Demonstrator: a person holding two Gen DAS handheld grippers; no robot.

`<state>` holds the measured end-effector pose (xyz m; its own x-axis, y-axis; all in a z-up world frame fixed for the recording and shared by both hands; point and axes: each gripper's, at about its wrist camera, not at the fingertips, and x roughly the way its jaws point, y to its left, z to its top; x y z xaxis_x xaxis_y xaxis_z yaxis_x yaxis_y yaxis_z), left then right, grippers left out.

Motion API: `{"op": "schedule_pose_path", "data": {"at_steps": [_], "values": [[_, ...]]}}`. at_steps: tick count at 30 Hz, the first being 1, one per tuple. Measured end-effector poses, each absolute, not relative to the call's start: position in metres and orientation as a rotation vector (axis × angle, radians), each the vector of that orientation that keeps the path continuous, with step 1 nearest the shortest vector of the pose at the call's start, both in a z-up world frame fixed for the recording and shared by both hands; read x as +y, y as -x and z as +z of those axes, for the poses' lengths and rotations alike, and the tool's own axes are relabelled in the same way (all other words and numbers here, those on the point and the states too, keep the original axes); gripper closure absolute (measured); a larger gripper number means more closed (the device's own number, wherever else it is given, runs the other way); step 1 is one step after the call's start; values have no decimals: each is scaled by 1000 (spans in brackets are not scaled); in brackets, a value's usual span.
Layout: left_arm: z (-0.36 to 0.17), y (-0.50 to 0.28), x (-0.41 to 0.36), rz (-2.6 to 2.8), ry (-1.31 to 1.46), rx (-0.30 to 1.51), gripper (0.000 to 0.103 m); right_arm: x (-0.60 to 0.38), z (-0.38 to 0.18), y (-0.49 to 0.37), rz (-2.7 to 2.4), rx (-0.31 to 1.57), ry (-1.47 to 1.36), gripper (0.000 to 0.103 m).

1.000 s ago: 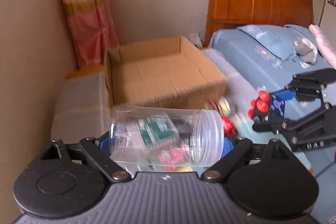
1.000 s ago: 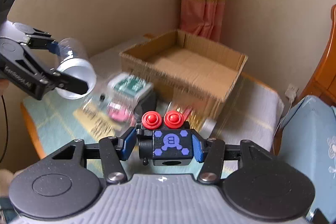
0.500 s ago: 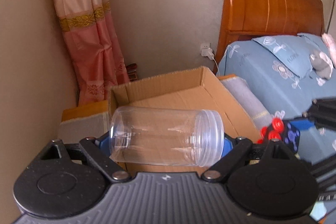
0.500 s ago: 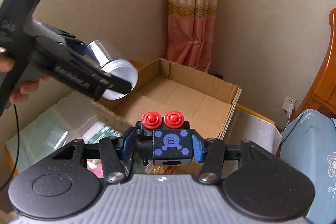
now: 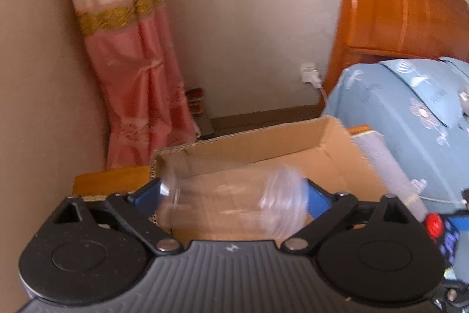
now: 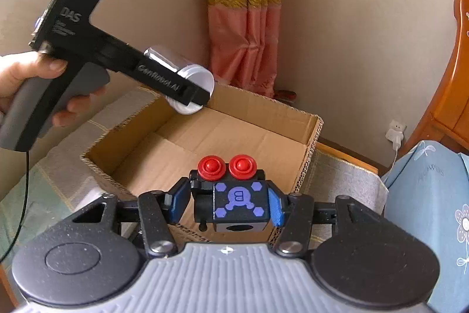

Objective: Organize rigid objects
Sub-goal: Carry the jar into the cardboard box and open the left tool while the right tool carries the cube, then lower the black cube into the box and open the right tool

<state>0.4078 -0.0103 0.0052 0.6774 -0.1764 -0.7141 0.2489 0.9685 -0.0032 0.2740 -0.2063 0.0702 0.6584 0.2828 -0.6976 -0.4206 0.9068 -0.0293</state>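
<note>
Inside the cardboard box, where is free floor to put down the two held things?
The whole visible floor of the cardboard box lies bare, bordered by its four walls. The clear jar in the left gripper hangs over the far left corner; the black toy block in the right gripper over the near wall.

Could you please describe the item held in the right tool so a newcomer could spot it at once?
Find the open cardboard box beside the blue bed. At its near edge, the right tool grips a black block. Unlike the clear jar above the box, it has two red knobs and purple hexagons.
</note>
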Motion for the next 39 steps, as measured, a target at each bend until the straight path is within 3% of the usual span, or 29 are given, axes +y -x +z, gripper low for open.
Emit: {"op": "schedule_pose_path", "data": {"at_steps": [8,26,27,28,30,39], "values": [[-4,-401,18,-227,-21,817,5,-204,55,-299,390,786,197,44],[33,-336,37,-247,-92,772,5,-194,54,-365,351,790,145,42],[33,-334,37,-249,-91,772,5,-194,54,-368,344,784,141,34],[34,-331,37,-247,-90,769,5,-193,54,-370,324,779,140,17],[34,-326,39,-245,-93,766,5,-194,55,-367,291,761,143,6],[46,-291,35,-253,-119,736,4,-200,72,-328,246,737,136,0]]}}
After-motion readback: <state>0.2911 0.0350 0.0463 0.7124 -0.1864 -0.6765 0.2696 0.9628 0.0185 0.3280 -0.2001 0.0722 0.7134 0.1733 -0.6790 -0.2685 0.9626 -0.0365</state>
